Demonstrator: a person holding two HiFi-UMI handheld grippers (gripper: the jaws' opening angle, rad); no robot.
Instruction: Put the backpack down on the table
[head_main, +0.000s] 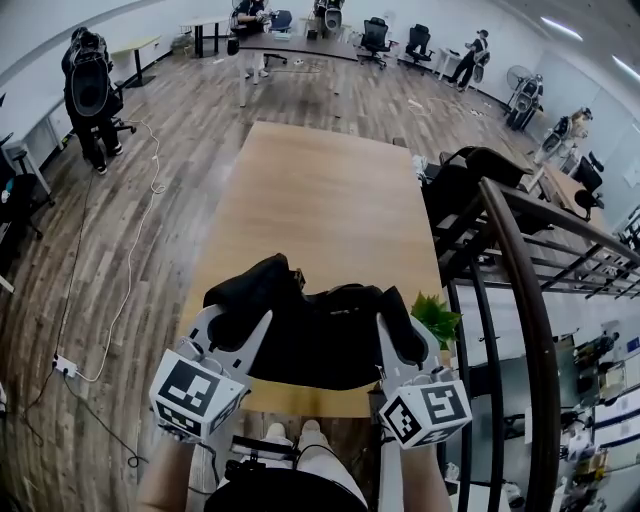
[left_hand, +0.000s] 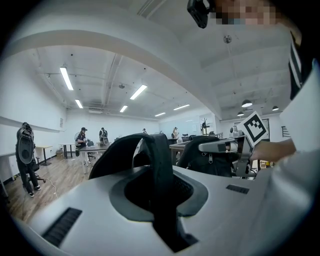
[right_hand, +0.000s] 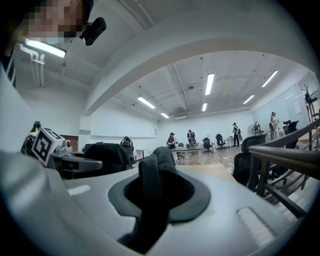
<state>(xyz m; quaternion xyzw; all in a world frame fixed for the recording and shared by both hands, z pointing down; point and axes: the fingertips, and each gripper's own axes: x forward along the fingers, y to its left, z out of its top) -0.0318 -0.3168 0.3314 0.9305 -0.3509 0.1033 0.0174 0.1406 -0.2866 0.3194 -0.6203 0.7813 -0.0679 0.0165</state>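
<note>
One padded strap (left_hand: 161, 167) tight in left gripper (head_main: 236, 322), one in right gripper (head_main: 400, 332); black backpack (head_main: 320, 340) slumped at table (head_main: 320, 200) edge.

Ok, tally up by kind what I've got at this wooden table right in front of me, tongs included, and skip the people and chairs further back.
backpack: 1
tongs: 2, left tongs and right tongs, each shut on a strap of the backpack
green plant: 1
table: 1
Total: 5

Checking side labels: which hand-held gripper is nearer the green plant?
Right. The right hand-held gripper grips the backpack right beside the plant; the left hand-held gripper grips its far side.
</note>
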